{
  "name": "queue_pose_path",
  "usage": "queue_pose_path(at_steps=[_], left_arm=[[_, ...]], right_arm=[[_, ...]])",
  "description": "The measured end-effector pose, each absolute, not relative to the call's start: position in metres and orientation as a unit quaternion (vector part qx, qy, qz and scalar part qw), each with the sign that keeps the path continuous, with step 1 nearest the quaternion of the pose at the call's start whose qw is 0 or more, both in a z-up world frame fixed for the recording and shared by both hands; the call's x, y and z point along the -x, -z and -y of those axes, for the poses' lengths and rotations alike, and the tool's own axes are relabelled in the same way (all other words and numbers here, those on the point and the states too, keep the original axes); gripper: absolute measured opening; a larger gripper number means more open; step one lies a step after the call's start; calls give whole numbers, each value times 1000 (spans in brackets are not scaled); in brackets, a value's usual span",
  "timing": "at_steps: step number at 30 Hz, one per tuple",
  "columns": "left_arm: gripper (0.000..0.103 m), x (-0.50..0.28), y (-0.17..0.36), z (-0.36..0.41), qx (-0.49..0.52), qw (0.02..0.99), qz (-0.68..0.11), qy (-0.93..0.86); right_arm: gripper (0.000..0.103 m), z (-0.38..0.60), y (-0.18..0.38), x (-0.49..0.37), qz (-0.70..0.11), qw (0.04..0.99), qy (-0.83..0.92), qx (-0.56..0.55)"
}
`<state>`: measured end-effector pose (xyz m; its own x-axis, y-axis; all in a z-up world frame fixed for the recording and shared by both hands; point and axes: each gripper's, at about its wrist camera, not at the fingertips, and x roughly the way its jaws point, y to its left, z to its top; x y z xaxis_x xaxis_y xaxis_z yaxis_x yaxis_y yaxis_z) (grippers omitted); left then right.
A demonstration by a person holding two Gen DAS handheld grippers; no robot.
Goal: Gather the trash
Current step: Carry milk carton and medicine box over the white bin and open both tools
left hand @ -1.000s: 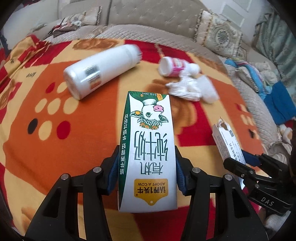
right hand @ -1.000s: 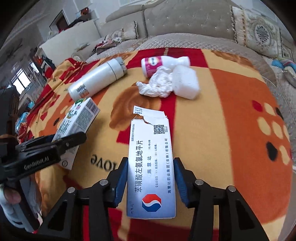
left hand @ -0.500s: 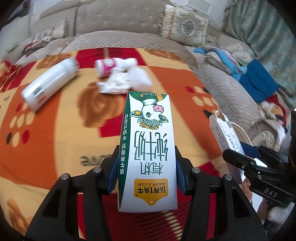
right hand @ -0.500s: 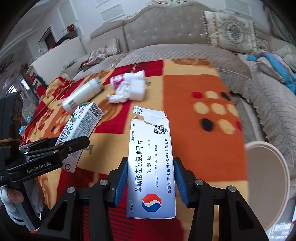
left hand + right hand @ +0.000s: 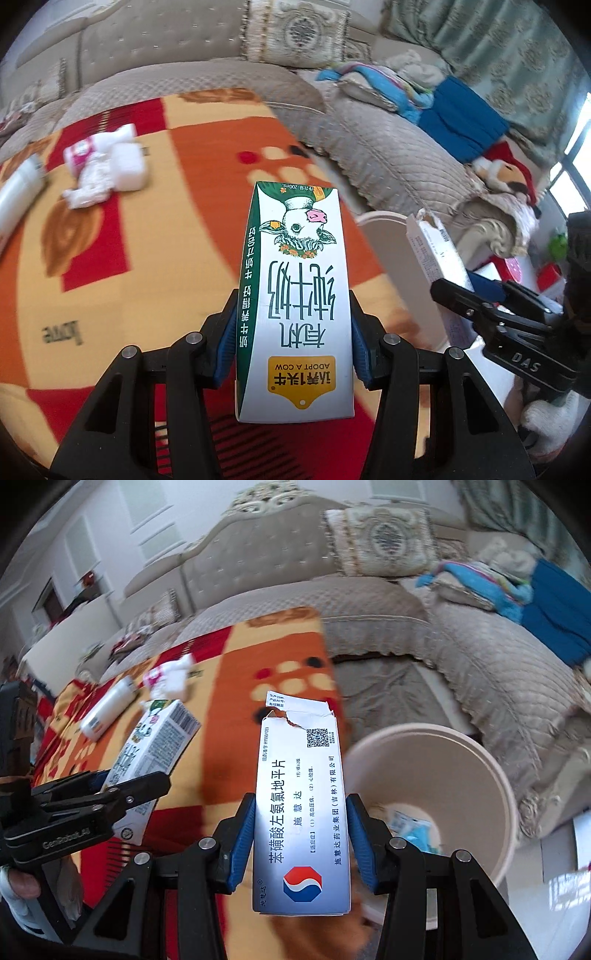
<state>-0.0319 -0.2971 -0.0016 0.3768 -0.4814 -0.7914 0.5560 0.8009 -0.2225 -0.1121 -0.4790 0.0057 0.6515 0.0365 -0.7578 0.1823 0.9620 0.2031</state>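
My left gripper (image 5: 293,332) fingers clamp a milk carton (image 5: 295,295); my right gripper (image 5: 301,834) fingers clamp a torn medicine box (image 5: 301,805) beside the bin (image 5: 491,775).

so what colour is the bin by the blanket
Pale pink bin, cream inside; the right wrist view shows it best.

Bin (image 5: 436,760) right of the blanket (image 5: 236,686); bottles (image 5: 18,195) and tissue (image 5: 92,177) on the blanket's far part.

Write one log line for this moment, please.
left gripper: holds milk carton | right gripper: holds medicine box | bin: beside blanket
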Motion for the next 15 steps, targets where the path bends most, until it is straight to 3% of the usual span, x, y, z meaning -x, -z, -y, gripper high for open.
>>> queue_pose_path(at_steps=[15], left_arm=[[50,50,16,378,-83,804,-469,357]], right_arm=[[47,552,27,143,-430,878,98,-187]])
